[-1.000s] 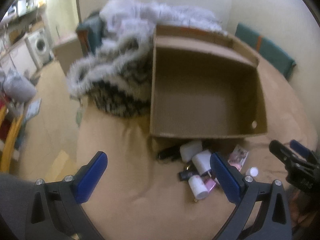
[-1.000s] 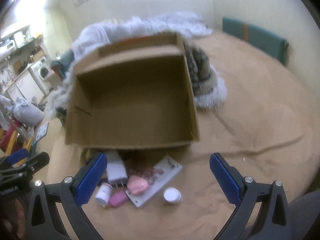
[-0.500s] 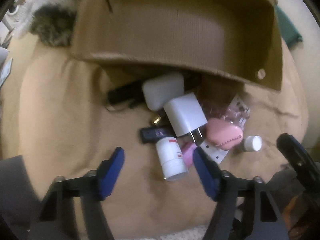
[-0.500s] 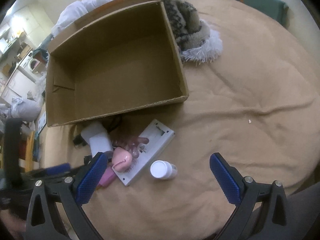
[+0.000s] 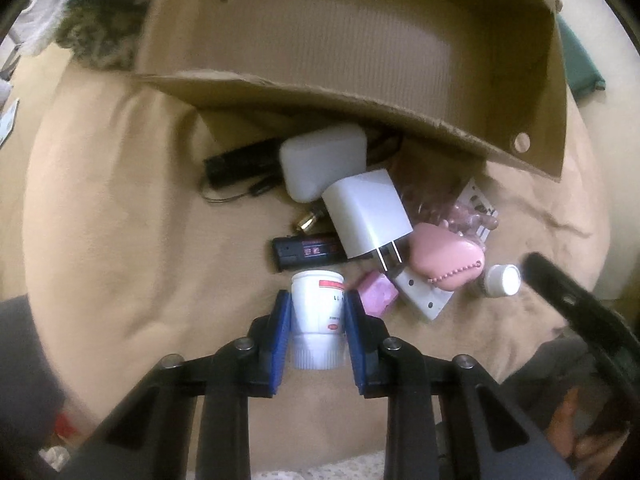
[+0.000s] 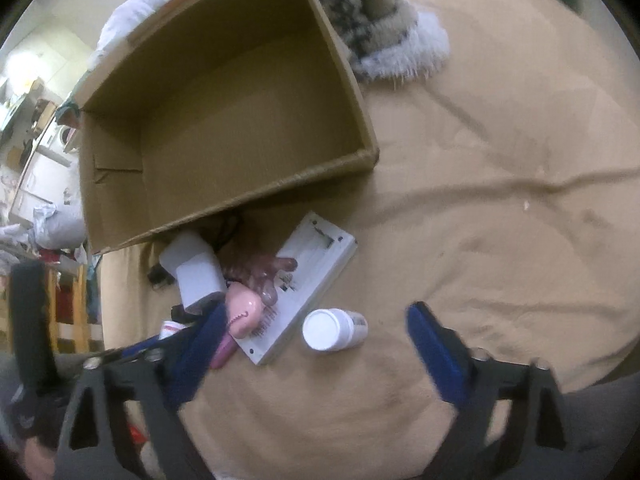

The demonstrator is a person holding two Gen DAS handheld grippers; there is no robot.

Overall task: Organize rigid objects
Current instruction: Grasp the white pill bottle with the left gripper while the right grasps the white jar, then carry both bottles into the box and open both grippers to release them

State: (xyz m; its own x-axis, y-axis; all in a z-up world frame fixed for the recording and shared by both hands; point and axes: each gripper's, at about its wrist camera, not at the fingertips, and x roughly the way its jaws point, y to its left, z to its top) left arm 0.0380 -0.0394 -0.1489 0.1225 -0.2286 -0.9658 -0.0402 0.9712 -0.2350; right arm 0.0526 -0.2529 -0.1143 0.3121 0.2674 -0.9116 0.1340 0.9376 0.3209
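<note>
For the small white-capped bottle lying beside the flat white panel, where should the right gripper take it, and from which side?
Probably across the body of the small bottle, from above. It lies on its side on the tan blanket, cap toward the camera, its round flanks exposed. The right gripper, jaws just narrowing, straddles it without touching. The white panel crowds one flank.

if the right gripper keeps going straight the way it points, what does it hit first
Most likely the small white-capped bottle, lying on the tan blanket between the open jaws of the right gripper, nearer its left one. Depth is hard to judge; it may meet bare blanket beside it.
</note>
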